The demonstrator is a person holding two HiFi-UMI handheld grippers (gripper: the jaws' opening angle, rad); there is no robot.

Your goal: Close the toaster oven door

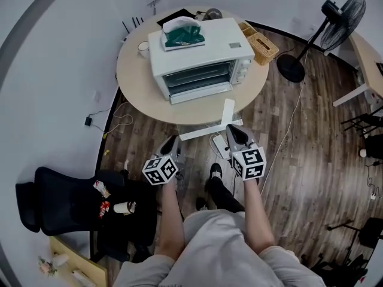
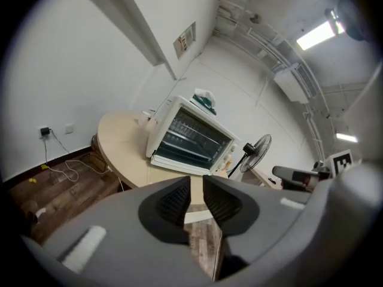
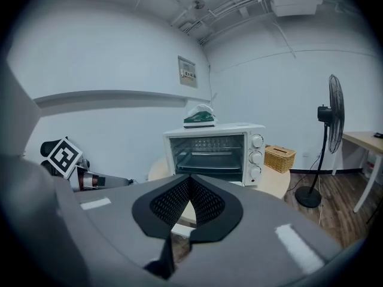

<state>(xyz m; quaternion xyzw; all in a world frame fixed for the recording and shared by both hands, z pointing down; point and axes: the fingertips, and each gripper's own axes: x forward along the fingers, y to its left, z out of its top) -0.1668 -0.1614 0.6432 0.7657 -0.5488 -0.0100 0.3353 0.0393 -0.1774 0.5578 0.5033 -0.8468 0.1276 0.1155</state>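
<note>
A white toaster oven [image 1: 197,55] stands on the round wooden table [image 1: 134,76] ahead of me, also in the left gripper view [image 2: 191,139] and the right gripper view [image 3: 215,148]. Its dark inside and racks show, and its door [image 1: 200,94] seems folded down at the front. A green-and-white packet [image 1: 182,33] lies on top. Both grippers hang short of the table, over the floor. My left gripper [image 1: 173,139] [image 2: 196,181] is open by a narrow gap, with nothing between the pads. My right gripper [image 1: 230,129] [image 3: 190,179] is shut and empty.
A wicker basket [image 1: 263,46] and a cup [image 1: 143,48] share the table. A standing fan [image 1: 335,23] is at the right, with a desk [image 1: 368,58] beyond it. A black chair [image 1: 66,205] is at my left. A power strip [image 1: 218,145] and cables lie on the floor.
</note>
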